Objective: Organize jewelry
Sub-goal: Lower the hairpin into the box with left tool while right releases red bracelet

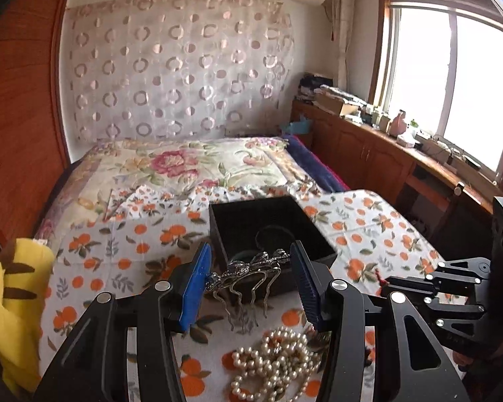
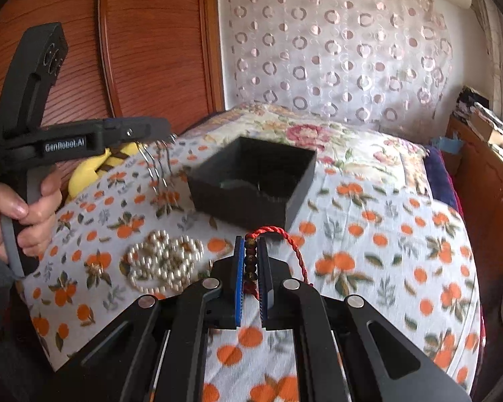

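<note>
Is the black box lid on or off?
Off. The black box is open-topped, dark interior visible in both views; no lid in frame.
</note>
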`<state>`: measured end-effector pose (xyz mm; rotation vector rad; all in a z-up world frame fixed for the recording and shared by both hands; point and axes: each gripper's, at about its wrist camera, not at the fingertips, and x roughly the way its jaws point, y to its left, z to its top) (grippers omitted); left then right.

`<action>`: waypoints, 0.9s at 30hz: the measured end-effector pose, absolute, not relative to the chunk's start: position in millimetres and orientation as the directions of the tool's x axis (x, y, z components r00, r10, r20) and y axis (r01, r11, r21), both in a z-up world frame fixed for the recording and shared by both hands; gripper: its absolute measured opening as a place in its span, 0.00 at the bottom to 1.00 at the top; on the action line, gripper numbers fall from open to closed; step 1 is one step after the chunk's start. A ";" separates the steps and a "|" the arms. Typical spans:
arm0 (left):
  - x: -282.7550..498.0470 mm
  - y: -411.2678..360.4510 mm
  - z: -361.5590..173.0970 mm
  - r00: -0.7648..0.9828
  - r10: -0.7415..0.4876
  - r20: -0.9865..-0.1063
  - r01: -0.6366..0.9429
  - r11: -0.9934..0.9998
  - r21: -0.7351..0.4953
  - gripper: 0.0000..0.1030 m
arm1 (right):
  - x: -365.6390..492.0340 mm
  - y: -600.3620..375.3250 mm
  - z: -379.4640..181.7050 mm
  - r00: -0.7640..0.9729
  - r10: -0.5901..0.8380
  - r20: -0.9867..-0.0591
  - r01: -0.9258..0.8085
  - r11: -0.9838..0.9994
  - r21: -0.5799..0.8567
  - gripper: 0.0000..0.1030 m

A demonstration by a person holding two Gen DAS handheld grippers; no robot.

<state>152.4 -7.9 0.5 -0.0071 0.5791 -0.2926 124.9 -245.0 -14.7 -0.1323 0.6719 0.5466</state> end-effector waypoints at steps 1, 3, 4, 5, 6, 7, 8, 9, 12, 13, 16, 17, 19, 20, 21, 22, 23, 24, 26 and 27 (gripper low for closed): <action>154.1 -9.1 4.1 0.800 -0.280 -0.531 0.276 0.957 -0.089 0.45 | 130.6 -243.1 -9.7 0.651 0.445 -0.616 -0.529 0.847 0.053 0.08; 158.4 -10.8 10.5 0.805 -0.286 -0.519 0.283 0.955 -0.088 0.45 | 142.8 -239.5 -1.9 0.653 0.457 -0.604 -0.542 0.839 0.048 0.08; 160.8 -11.6 12.6 0.807 -0.289 -0.515 0.286 0.954 -0.088 0.45 | 147.3 -238.4 0.9 0.652 0.463 -0.600 -0.548 0.835 0.049 0.08; 163.5 -12.2 14.5 0.808 -0.292 -0.512 0.289 0.953 -0.088 0.45 | 153.6 -236.5 3.9 0.651 0.472 -0.595 -0.556 0.830 0.050 0.08; 168.6 -12.9 16.9 0.808 -0.294 -0.510 0.291 0.953 -0.088 0.45 | 160.8 -234.5 6.9 0.652 0.479 -0.588 -0.563 0.825 0.049 0.08; 172.1 -13.2 18.5 0.809 -0.295 -0.508 0.292 0.952 -0.088 0.45 | 167.3 -232.9 9.5 0.653 0.487 -0.580 -0.568 0.821 0.050 0.08; 176.8 -13.6 20.1 0.810 -0.296 -0.506 0.293 0.952 -0.088 0.45 | 176.5 -231.2 12.2 0.649 0.501 -0.573 -0.575 0.816 0.062 0.08; 180.8 -13.9 21.5 0.810 -0.297 -0.505 0.293 0.952 -0.089 0.45 | 181.9 -230.8 13.5 0.643 0.512 -0.570 -0.581 0.811 0.073 0.08; 192.0 -13.2 25.1 0.810 -0.299 -0.504 0.292 0.952 -0.094 0.45 | 200.1 -227.0 13.3 0.622 0.545 -0.562 -0.599 0.794 0.106 0.08; 196.6 -13.1 26.1 0.809 -0.301 -0.505 0.294 0.951 -0.096 0.45 | 206.0 -225.8 11.5 0.613 0.555 -0.563 -0.603 0.789 0.121 0.08; 208.5 -12.2 27.3 0.808 -0.301 -0.507 0.294 0.951 -0.096 0.45 | 218.8 -221.6 4.7 0.585 0.581 -0.567 -0.611 0.774 0.162 0.08; 213.0 -12.0 27.0 0.805 -0.303 -0.511 0.295 0.950 -0.099 0.45 | 224.3 -220.0 1.0 0.574 0.584 -0.575 -0.612 0.772 0.173 0.08; 219.4 -11.1 24.8 0.800 -0.306 -0.517 0.297 0.949 -0.102 0.45 | 228.5 -219.4 -5.5 0.553 0.594 -0.585 -0.618 0.763 0.191 0.09; 222.9 -11.0 23.4 0.796 -0.306 -0.521 0.298 0.949 -0.102 0.45 | 231.4 -218.5 -8.4 0.547 0.594 -0.590 -0.617 0.762 0.194 0.09; 226.7 -10.8 21.6 0.793 -0.307 -0.526 0.299 0.949 -0.103 0.45 | 234.3 -217.0 -11.5 0.543 0.589 -0.599 -0.616 0.764 0.193 0.09; 230.1 -10.7 19.9 0.790 -0.309 -0.530 0.300 0.948 -0.105 0.45 | 236.8 -215.8 -13.8 0.538 0.585 -0.607 -0.616 0.765 0.191 0.09; 233.9 -11.3 18.2 0.786 -0.310 -0.534 0.303 0.947 -0.105 0.45 | 238.3 -215.9 -15.4 0.533 0.583 -0.614 -0.615 0.765 0.192 0.10; 237.3 -12.4 16.4 0.784 -0.311 -0.538 0.304 0.947 -0.105 0.45 | 238.7 -217.0 -16.0 0.532 0.582 -0.616 -0.614 0.765 0.193 0.17; 242.6 -14.5 13.2 0.778 -0.312 -0.546 0.306 0.946 -0.104 0.45 | 239.0 -220.0 -16.1 0.531 0.583 -0.615 -0.611 0.766 0.199 0.35; 246.3 -16.0 10.6 0.774 -0.313 -0.551 0.309 0.945 -0.104 0.45 | 240.9 -221.2 -16.2 0.531 0.582 -0.616 -0.610 0.767 0.199 0.36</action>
